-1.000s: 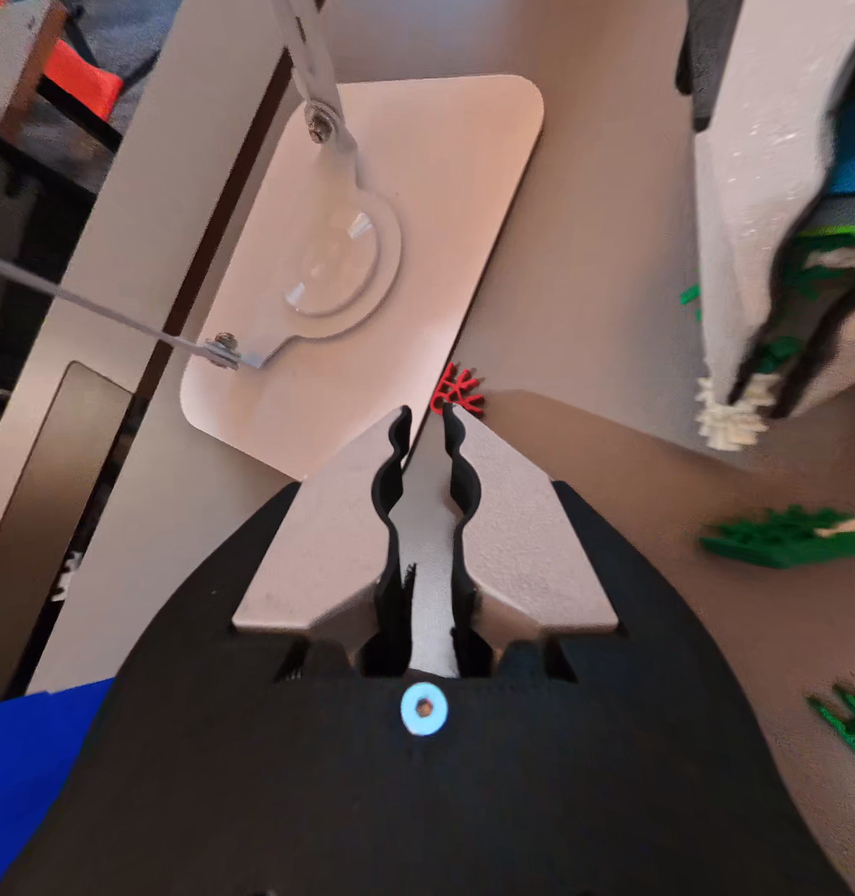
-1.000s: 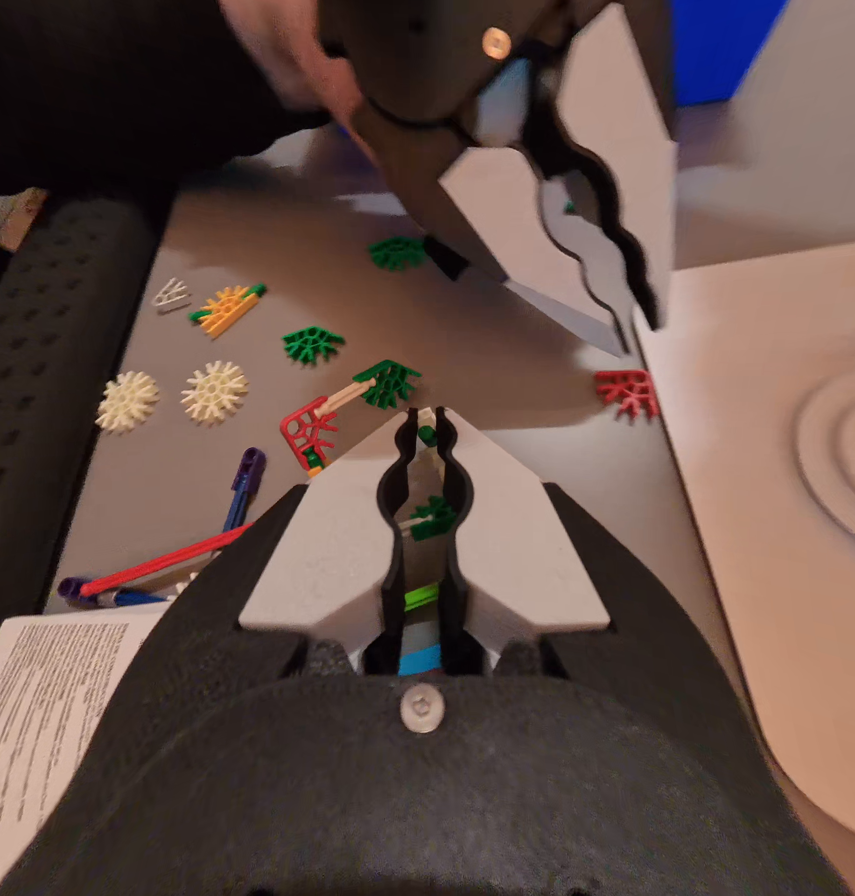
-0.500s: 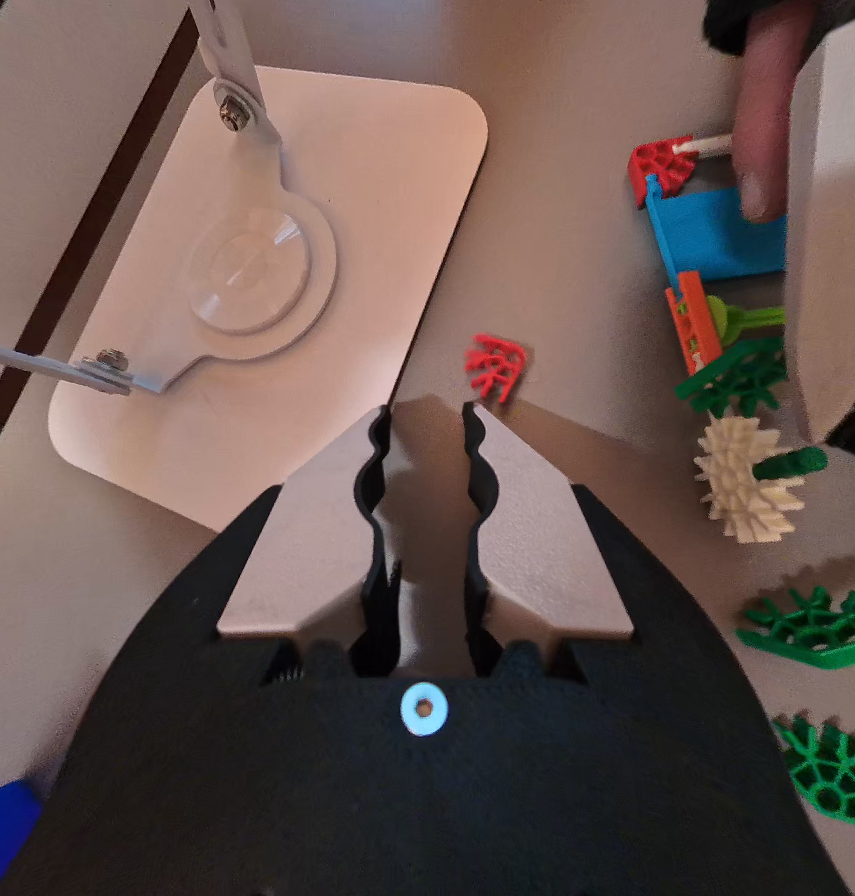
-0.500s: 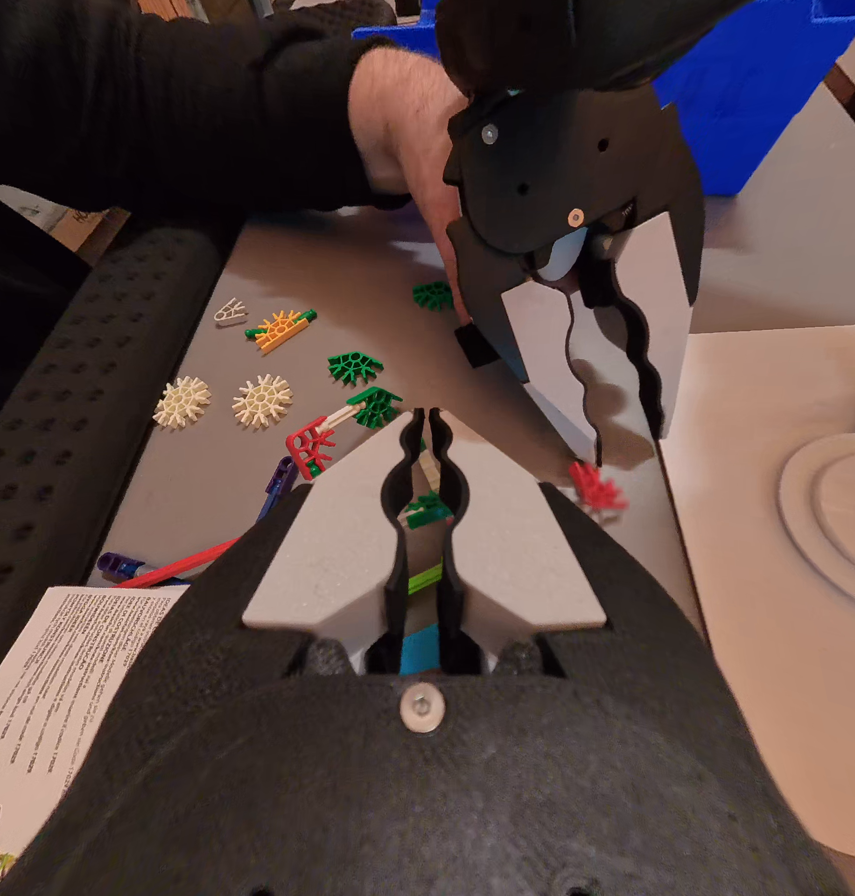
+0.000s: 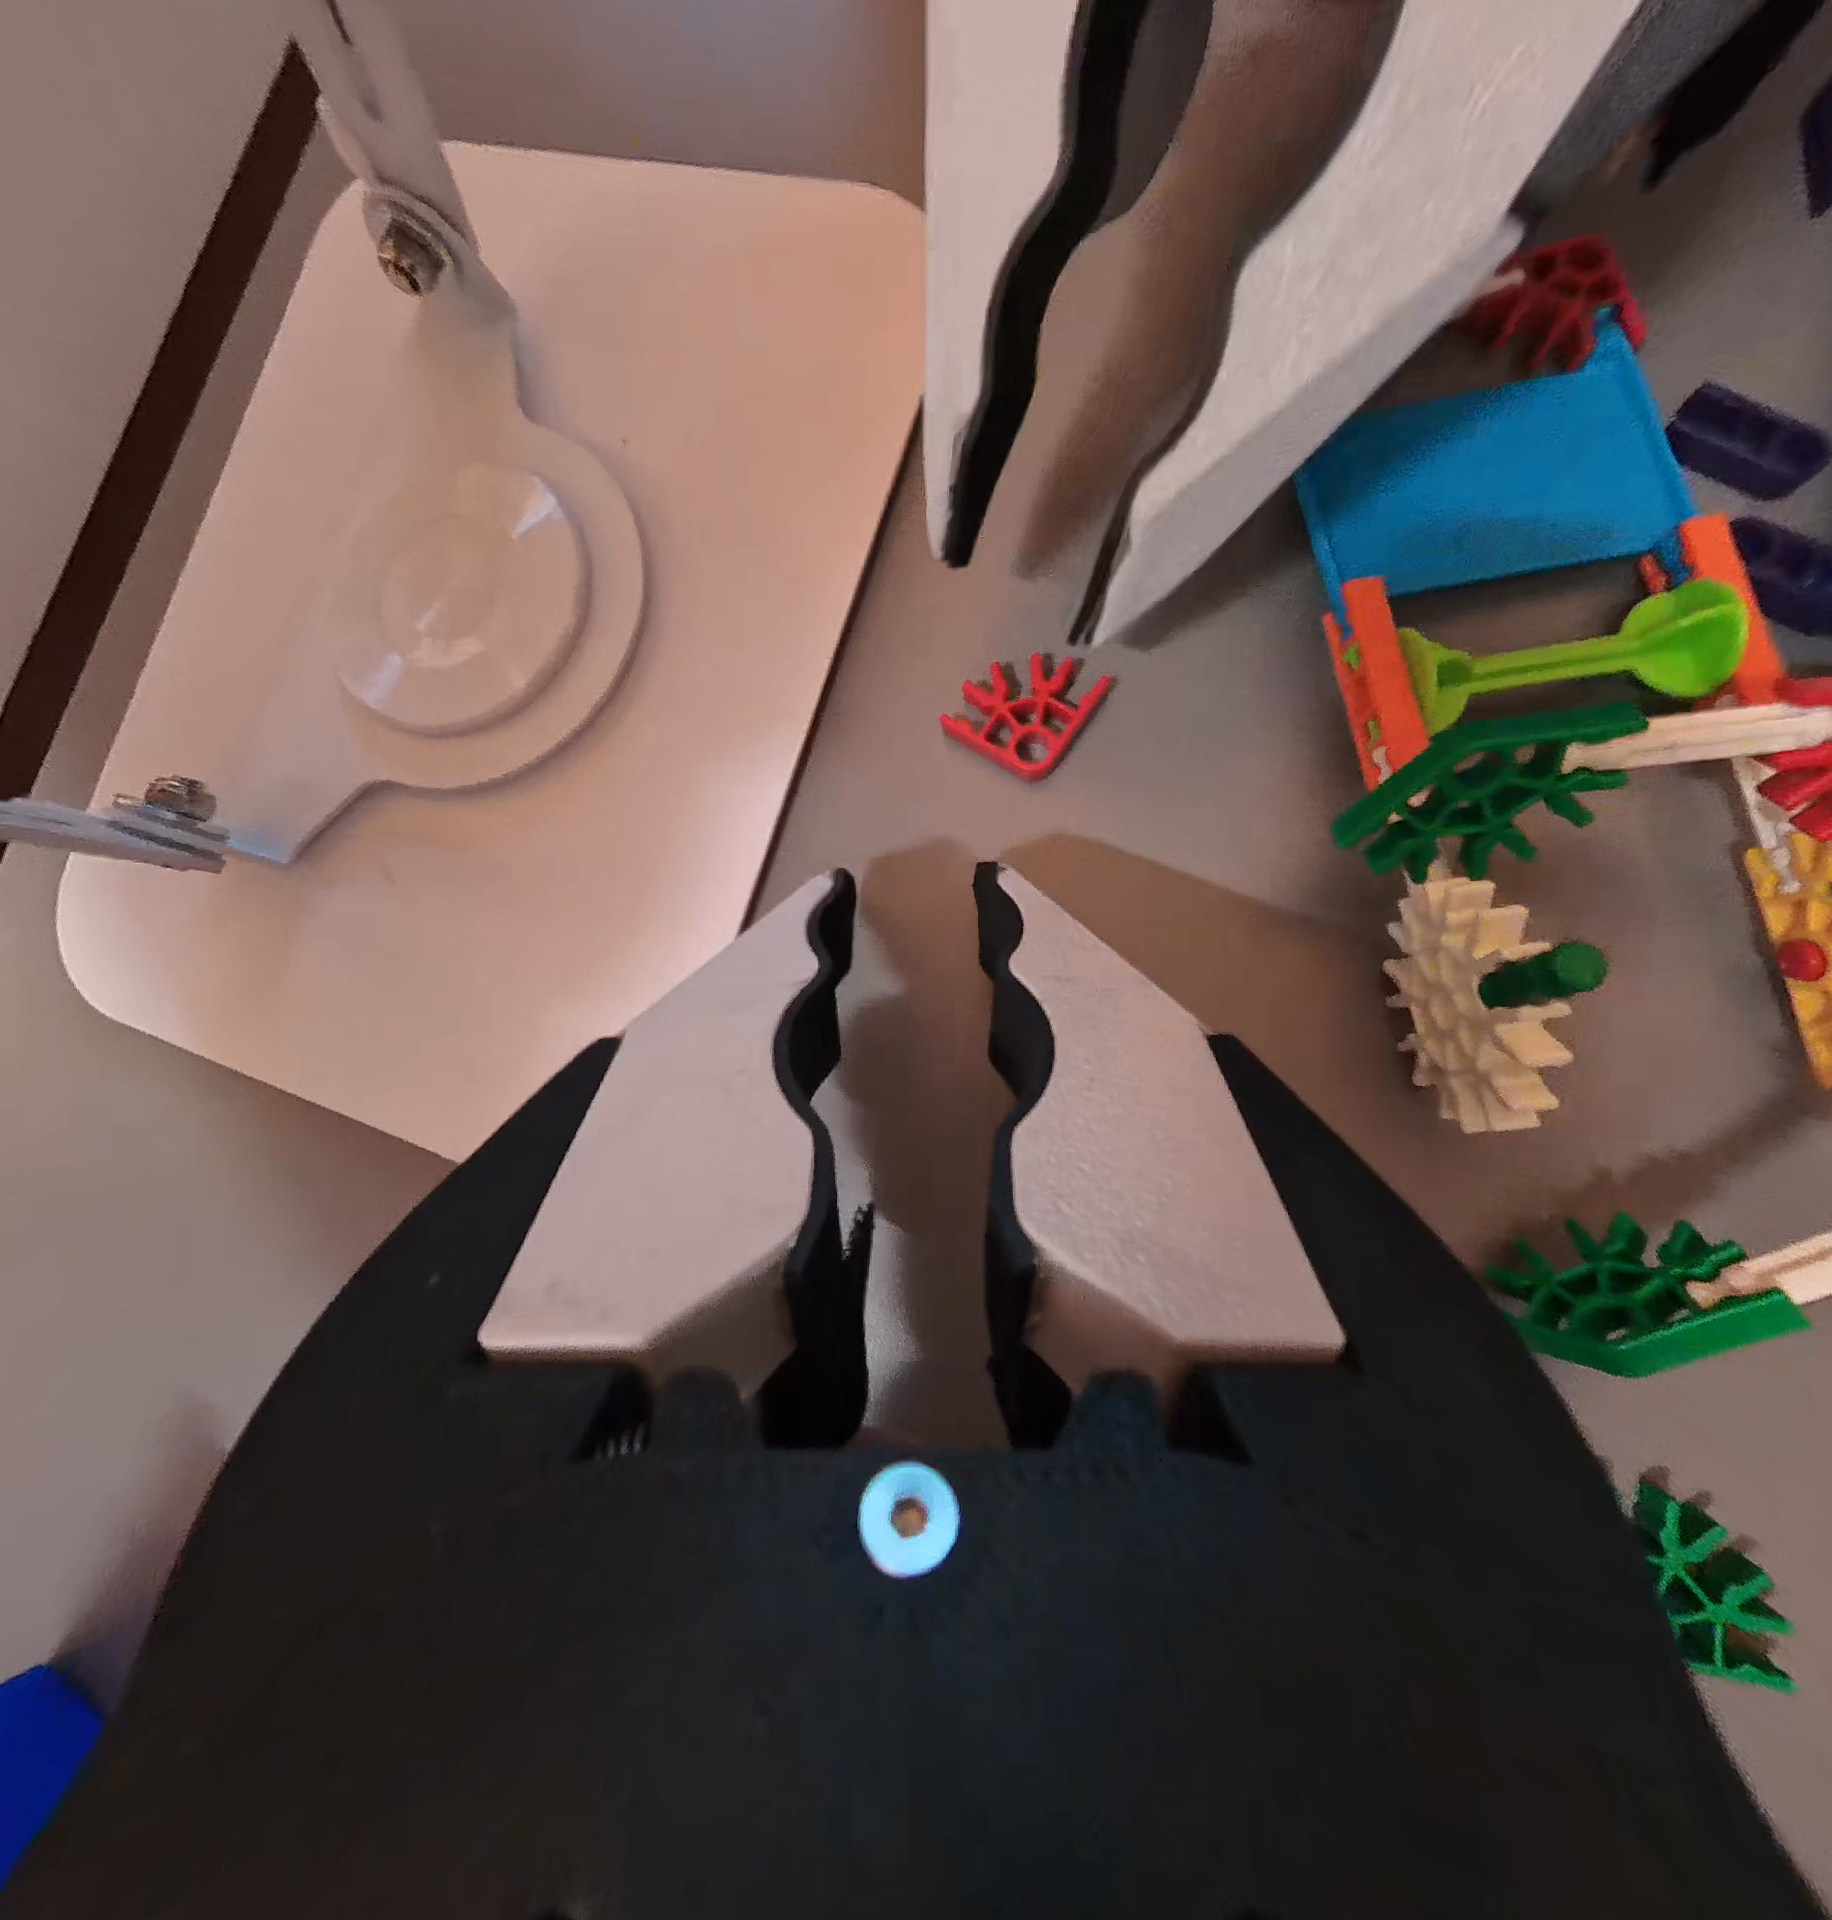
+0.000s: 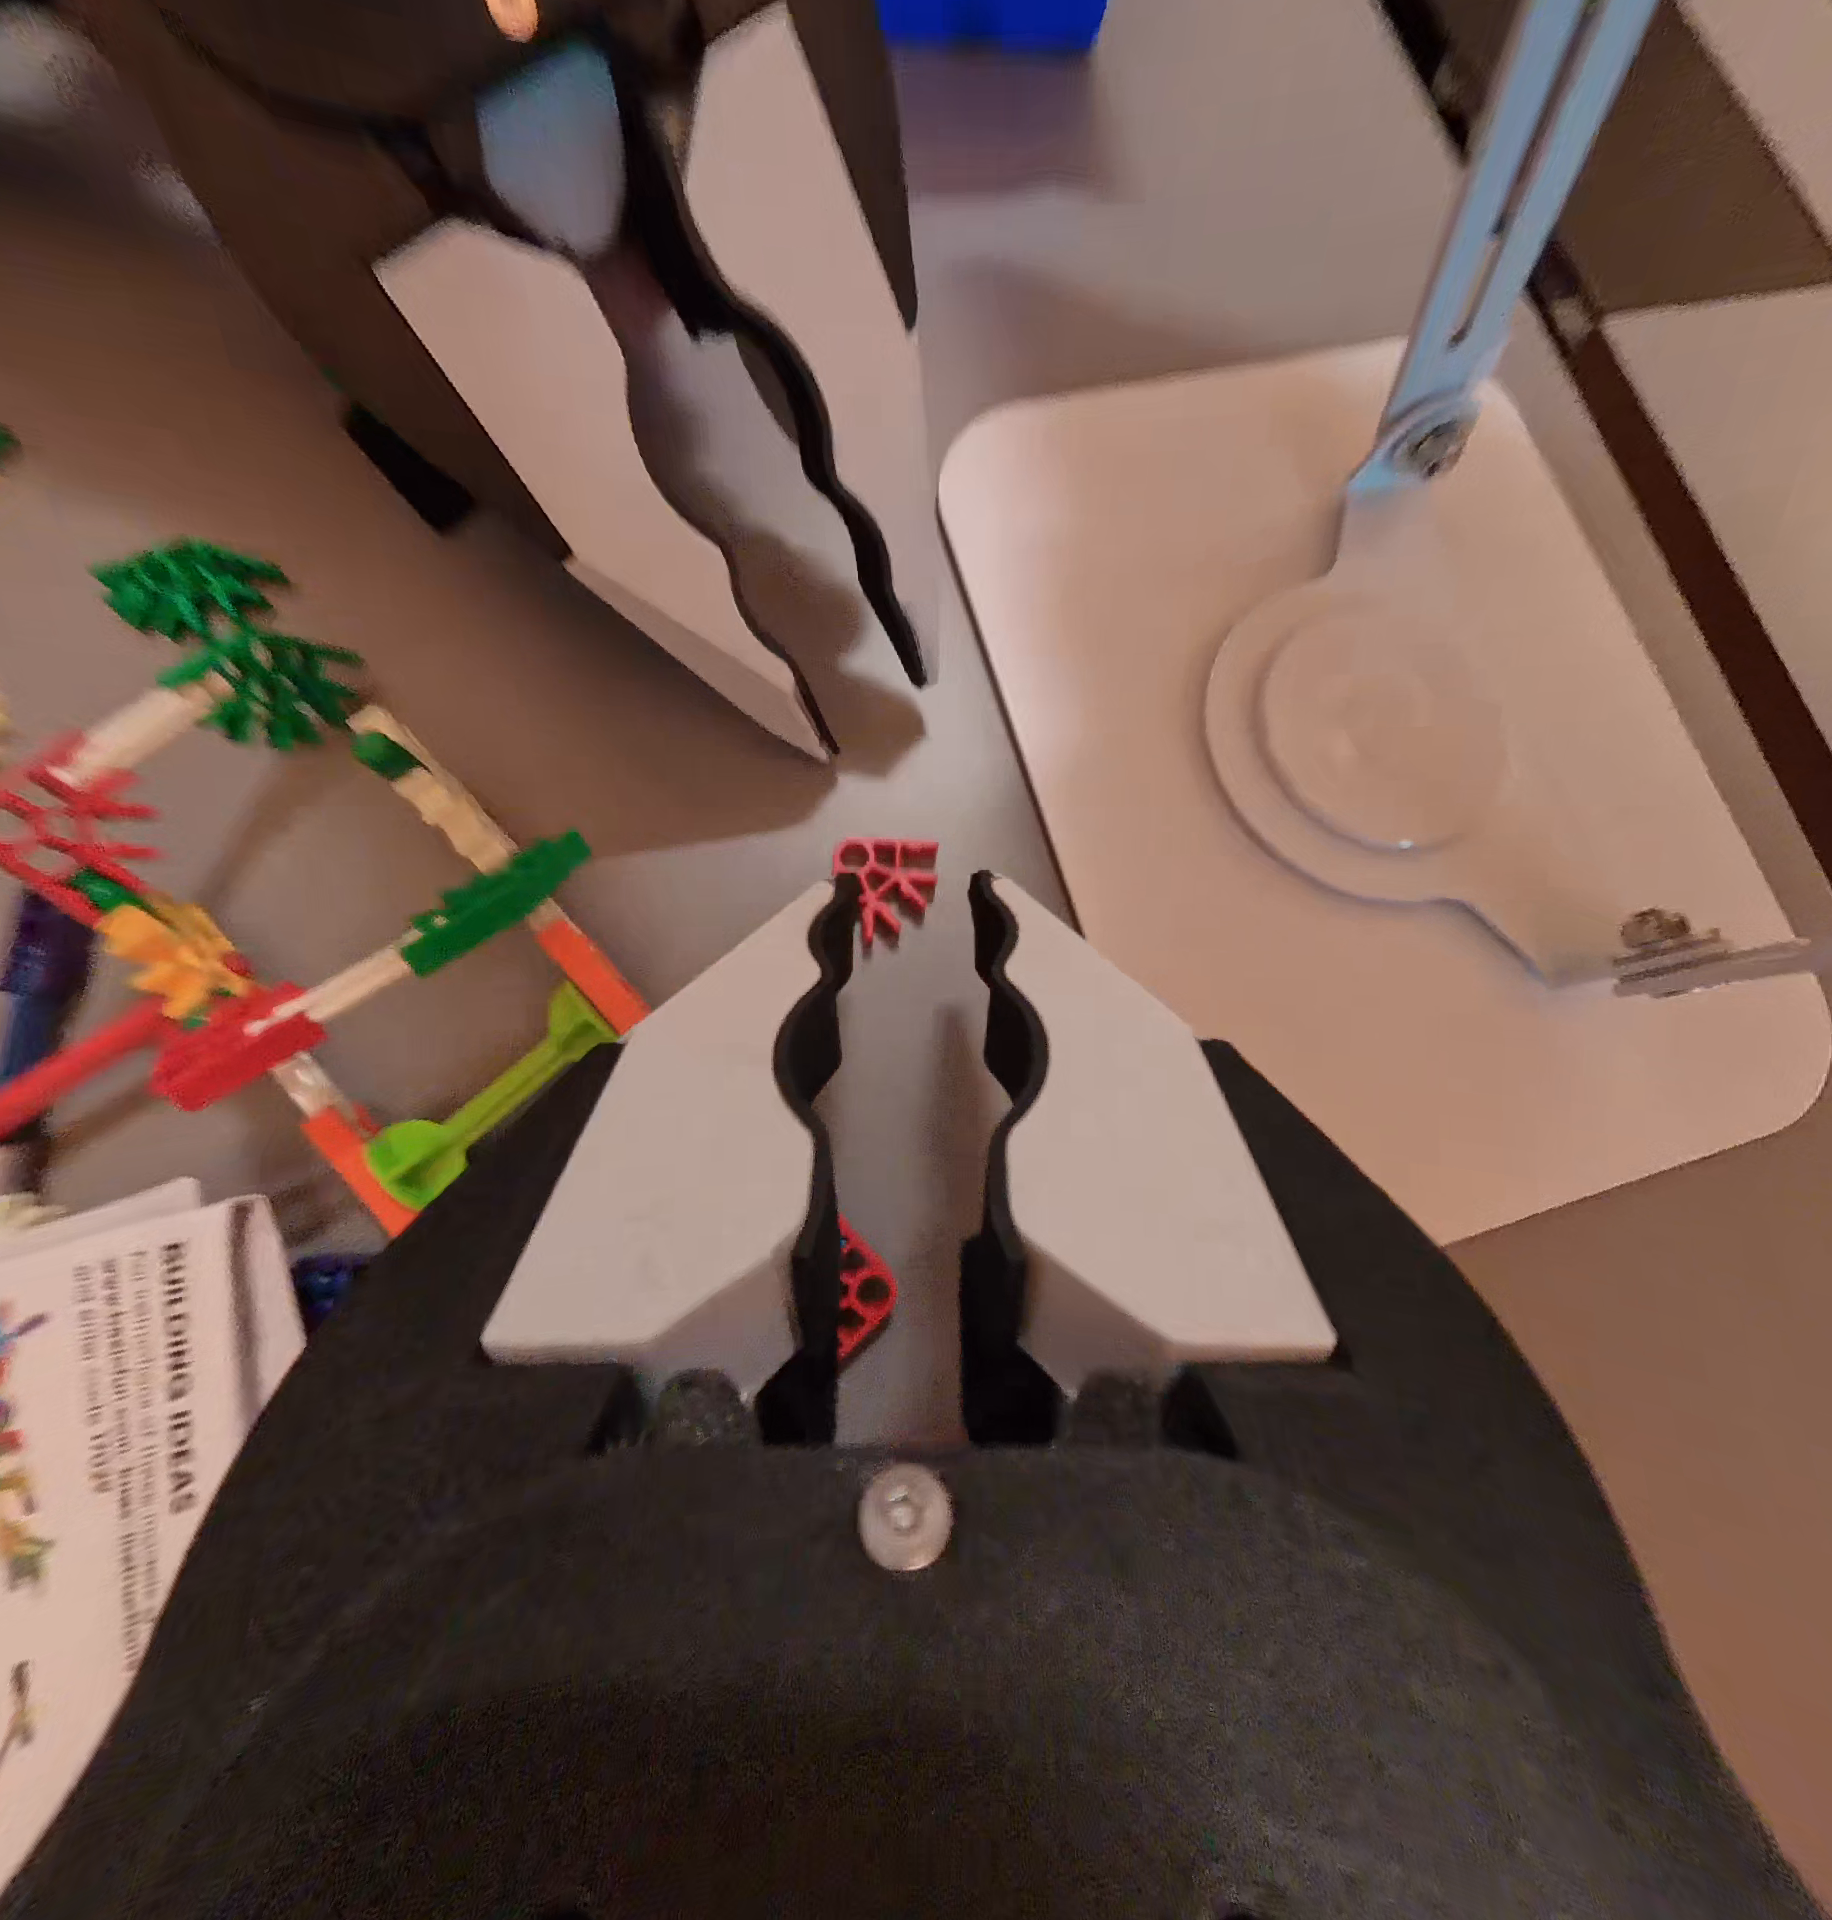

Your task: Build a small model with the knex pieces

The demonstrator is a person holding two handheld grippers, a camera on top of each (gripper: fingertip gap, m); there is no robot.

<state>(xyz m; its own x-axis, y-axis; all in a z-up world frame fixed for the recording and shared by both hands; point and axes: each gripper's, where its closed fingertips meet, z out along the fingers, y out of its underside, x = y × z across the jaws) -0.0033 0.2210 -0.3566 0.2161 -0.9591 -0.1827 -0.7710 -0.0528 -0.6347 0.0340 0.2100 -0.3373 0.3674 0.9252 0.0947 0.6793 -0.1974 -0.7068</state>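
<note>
A small red connector (image 5: 1026,717) lies flat on the grey table beside the white stand base. My left gripper (image 5: 912,883) is open and empty, its tips just short of the connector. My right gripper (image 6: 910,885) is open, and the red connector (image 6: 886,888) lies at its tips, close to the left finger; I cannot tell if they touch. Each gripper shows in the other's view, the right one (image 5: 1016,592) and the left one (image 6: 870,717), facing each other across the connector. A built toy with a blue panel (image 5: 1483,488) lies to the side.
The white stand base (image 5: 476,623) with its metal arm borders the connector; it also shows in the right wrist view (image 6: 1411,831). Loose green connectors (image 5: 1629,1299) and a cream gear (image 5: 1473,1018) lie near the toy. A printed booklet (image 6: 81,1455) lies at the lower left. My right fingertips sit around 5 cm from my left ones.
Both grippers have opened wider. The left one came down toward the red connector. The right one swung away from the loose parts to face the connector and the stand base.
</note>
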